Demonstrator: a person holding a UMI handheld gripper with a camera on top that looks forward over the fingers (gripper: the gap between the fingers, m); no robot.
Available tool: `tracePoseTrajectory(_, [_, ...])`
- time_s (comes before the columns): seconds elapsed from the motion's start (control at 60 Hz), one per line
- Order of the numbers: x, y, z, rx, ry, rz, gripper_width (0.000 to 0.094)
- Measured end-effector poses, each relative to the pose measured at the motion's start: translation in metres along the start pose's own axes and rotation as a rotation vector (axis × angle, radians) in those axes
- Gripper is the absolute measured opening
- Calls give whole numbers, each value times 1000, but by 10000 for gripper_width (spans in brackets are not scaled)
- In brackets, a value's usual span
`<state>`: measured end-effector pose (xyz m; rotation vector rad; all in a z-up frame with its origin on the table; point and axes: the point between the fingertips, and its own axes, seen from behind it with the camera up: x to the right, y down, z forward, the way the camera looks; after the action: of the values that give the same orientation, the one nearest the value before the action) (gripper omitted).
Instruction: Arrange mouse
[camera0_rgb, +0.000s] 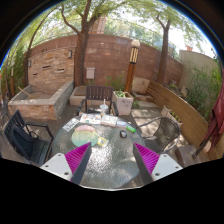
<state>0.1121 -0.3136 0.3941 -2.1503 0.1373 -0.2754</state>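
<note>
A small dark object (123, 133), possibly the mouse, lies on the round glass table (110, 155) beyond my fingers, a little right of the middle. My gripper (112, 158) is open and empty, held above the near part of the table. Its magenta pads (78, 157) stand wide apart, with only glass between them. The dark object is too small to tell more about it.
Papers (90, 120), a white object (108, 122) and a small green thing (132, 128) lie on the far side of the table. Dark metal chairs (28, 138) stand around it. A planter (123, 101) and a brick wall (100, 60) are behind.
</note>
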Motion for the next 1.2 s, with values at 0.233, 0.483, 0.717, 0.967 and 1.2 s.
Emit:
tracePoseTrajectory(0.233, [14,64,64,-130,-7,21,855])
tracePoseTrajectory(0.483, [60,130,237,-175,-19,36,855])
tracePoseTrajectory(0.717, [101,115,434,-108,-33,68,855])
tracePoseTrajectory(0.967, [108,111,569,-133,-54,90,826])
tracePoseTrajectory(1.2, [97,118,600,-142,-71,78,517])
